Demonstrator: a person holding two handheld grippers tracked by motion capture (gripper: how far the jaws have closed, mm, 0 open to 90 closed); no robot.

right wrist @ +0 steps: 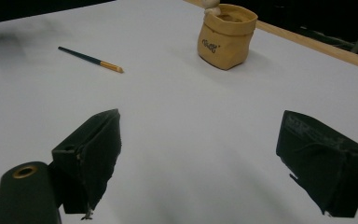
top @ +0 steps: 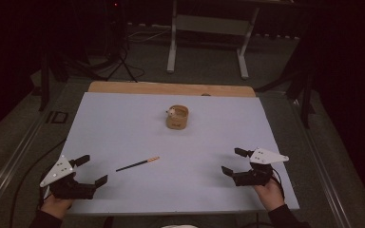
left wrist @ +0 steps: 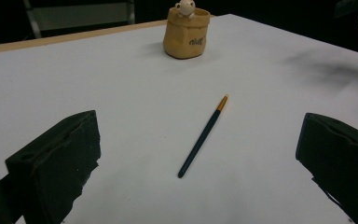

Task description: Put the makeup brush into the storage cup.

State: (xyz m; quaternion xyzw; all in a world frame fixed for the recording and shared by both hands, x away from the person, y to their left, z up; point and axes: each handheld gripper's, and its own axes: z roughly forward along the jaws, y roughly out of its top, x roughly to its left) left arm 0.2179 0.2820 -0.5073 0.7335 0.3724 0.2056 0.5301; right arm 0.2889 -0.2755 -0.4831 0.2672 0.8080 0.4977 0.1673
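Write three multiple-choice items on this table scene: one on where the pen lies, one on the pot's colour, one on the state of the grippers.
1. Where does the pen lie?
A. Inside the pot
B. Flat on the white table top, nearer the left gripper
C. Between the right gripper's jaws

2. What colour is the pot?
A. Tan
B. Red
C. Blue

3. What state are the left gripper and the right gripper in?
A. Both shut on the pen
B. Left shut, right open
C. Both open and empty

Answers:
1 B, since the high view shows the pen lying alone on the table top, on the left gripper's side.
2 A, since both gripper views show a tan, sack-shaped pot.
3 C, since each gripper's jaws stand wide apart with nothing between them.
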